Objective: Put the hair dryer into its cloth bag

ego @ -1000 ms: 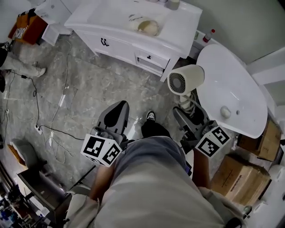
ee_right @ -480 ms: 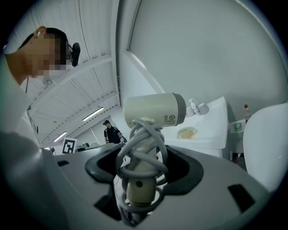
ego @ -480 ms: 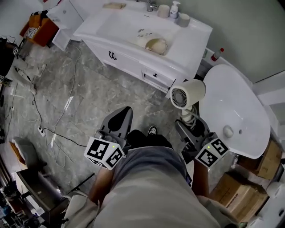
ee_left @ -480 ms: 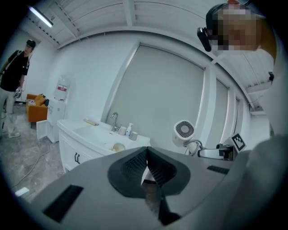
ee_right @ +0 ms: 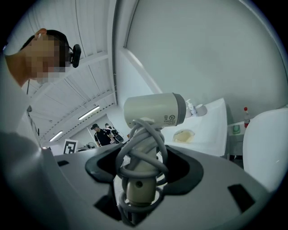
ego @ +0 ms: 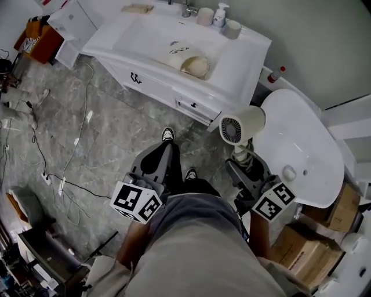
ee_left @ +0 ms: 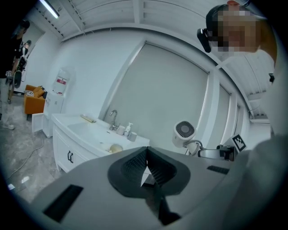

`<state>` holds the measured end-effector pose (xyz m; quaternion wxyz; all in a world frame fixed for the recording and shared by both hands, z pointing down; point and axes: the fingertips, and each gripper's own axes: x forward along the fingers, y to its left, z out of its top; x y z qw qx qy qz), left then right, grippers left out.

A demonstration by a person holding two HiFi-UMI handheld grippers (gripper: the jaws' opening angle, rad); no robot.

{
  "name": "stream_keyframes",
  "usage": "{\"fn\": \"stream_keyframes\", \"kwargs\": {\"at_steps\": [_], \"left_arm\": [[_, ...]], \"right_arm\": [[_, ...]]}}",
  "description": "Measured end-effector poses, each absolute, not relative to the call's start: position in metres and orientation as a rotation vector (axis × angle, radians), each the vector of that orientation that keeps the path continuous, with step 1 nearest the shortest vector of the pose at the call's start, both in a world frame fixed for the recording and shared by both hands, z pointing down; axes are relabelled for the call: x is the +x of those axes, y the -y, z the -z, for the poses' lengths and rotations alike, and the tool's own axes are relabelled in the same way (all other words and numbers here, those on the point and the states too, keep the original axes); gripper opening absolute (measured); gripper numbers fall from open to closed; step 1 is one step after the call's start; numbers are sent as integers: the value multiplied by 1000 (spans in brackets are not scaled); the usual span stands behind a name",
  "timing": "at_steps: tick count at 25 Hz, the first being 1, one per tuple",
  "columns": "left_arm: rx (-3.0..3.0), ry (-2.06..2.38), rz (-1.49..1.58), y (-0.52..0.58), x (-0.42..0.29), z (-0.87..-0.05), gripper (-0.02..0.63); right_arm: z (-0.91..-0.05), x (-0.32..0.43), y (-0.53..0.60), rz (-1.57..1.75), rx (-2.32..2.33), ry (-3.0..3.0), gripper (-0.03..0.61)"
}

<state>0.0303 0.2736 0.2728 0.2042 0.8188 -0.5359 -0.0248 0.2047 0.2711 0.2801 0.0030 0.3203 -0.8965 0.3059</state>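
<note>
Both grippers are held out around waist height, pointing forward and tipped a bit down, one on each side of the person's legs. The left gripper (ee_left: 146, 152) has its fingers pressed flat together with nothing between them. The right gripper (ego: 246, 167) is clamped on the handle of the hair dryer (ego: 242, 123). So the dryer stands upright just above those fingers, with its barrel across the top and the grille end turned toward the left gripper's side. The grey cord (ee_right: 143, 148) is wound round the handle right where the pads bite, and the handle's bottom end is buried between them. The hands are mostly hidden behind the marker cubes and the person's shirt, so only bits of forearm show. Ahead of both sets of fingertips is the white vanity (ego: 243, 49), and its sink (ego: 145, 35) holds a beige cloth-looking lump (ego: 195, 66). Honestly can't tell whether that's the bag. A pump bottle (ego: 219, 14) sits at the far rim. Just right of the right fingers is a white oval tub (ego: 301, 127), with cardboard boxes (ego: 307, 246) behind, partly cut off.
</note>
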Motion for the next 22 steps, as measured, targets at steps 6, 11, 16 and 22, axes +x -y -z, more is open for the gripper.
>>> {"fn": "stream_keyframes", "kwargs": {"at_steps": [6,11,16,22], "left_arm": [[2311,1448,91,-224,21,-275,8],[2334,1417,108,-176,8,-272,8],[2353,1398,122,-131,-10,-261,8],[2388,1334,87,-83,-35,-252,8]], "right_arm": [[-278,189,-232,-951,1013,2805,282],[-278,169,-193,-957,1023,2795,282],[-270,147,-155,-950,1045,2792,282],[-262,120,-115,-959,1107,2783,282]]}}
